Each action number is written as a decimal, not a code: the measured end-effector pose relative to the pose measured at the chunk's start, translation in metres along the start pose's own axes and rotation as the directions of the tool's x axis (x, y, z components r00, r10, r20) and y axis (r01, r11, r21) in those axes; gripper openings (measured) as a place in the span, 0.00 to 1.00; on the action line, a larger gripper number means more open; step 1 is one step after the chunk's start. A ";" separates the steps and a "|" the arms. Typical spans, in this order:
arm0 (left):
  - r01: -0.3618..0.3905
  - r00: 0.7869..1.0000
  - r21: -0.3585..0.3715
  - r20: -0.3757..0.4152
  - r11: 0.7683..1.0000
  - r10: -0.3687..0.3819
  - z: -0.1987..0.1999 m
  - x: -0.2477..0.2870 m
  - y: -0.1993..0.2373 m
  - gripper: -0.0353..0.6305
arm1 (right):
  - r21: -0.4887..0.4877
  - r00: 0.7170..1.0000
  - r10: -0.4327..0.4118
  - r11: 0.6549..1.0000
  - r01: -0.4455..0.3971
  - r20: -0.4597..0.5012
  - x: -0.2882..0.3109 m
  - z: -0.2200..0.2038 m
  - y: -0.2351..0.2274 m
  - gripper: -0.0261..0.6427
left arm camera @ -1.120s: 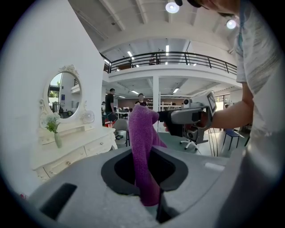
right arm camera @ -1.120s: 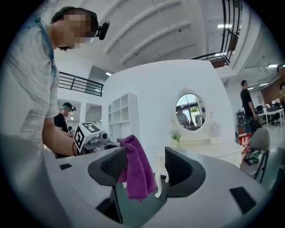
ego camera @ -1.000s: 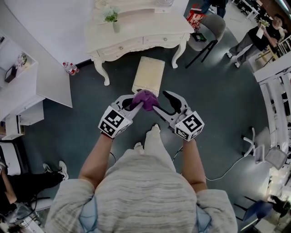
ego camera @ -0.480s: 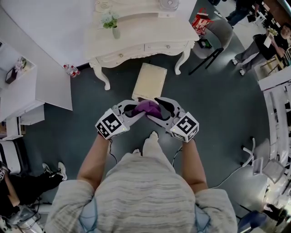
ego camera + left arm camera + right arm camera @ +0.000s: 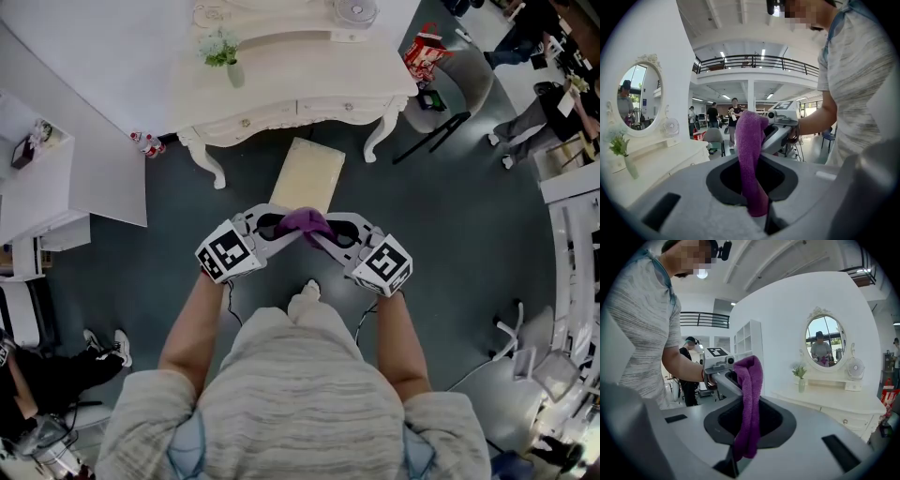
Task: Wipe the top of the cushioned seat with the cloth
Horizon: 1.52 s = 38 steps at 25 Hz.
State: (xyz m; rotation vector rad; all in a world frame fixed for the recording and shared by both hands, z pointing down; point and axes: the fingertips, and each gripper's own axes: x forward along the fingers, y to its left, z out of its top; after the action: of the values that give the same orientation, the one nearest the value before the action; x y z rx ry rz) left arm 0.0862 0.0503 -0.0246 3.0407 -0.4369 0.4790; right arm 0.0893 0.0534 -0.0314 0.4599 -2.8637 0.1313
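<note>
A purple cloth [image 5: 302,222] hangs in the air between my two grippers, in front of my body. My left gripper [image 5: 283,228] is shut on one end of it [image 5: 750,164]. My right gripper [image 5: 322,232] has just been closing, and its jaws now pinch the other end [image 5: 749,413]. The two grippers point at each other, tips almost meeting at the cloth. The cushioned seat [image 5: 310,172], a cream rectangular stool, stands on the dark floor just beyond the grippers, in front of the dressing table. Nothing lies on its top.
A white dressing table [image 5: 281,80] with a small vase of greenery [image 5: 221,49] stands behind the seat; its oval mirror [image 5: 825,341] shows in the right gripper view. A grey chair [image 5: 457,66] is at the right, white shelving [image 5: 42,192] at the left. People stand at the upper right.
The right gripper, wide open beside the cloth a second ago, has come in and closed on it. Both grippers have drawn a little nearer to my body.
</note>
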 end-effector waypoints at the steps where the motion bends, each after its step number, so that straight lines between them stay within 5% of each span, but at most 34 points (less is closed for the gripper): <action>1: -0.010 1.000 0.001 -0.001 1.000 0.010 -0.001 0.003 0.005 0.13 | 0.001 1.000 -0.004 1.000 0.004 -0.001 0.001 -0.002 -0.006 0.11; 10: -0.082 0.997 -0.018 0.013 0.996 0.083 -0.023 0.027 0.049 0.15 | 0.025 0.993 -0.110 0.993 0.111 -0.035 0.016 -0.022 -0.054 0.09; 15: -0.105 0.993 -0.040 0.042 0.994 0.107 -0.039 0.036 0.076 0.35 | 0.037 0.982 -0.179 0.983 0.181 -0.056 0.024 -0.033 -0.081 0.09; 23: -0.122 0.991 -0.083 0.039 0.989 0.126 -0.081 0.037 0.123 0.38 | 0.138 0.954 -0.292 0.944 0.299 -0.068 0.047 -0.066 -0.124 0.09; 31: -0.162 0.985 -0.074 0.040 0.984 0.165 -0.157 0.052 0.165 0.38 | 0.202 0.916 -0.386 0.894 0.401 -0.110 0.066 -0.147 -0.179 0.10; 38: -0.190 0.979 -0.080 0.066 0.978 0.195 -0.238 0.078 0.192 0.38 | 0.201 0.904 -0.400 0.883 0.424 -0.149 0.092 -0.237 -0.217 0.09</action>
State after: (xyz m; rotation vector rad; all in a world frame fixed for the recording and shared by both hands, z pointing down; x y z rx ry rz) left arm 0.0329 -0.1374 0.2231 2.9660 -0.7413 0.3499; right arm 0.1253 -0.1493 0.2314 1.0650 -2.5876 0.3979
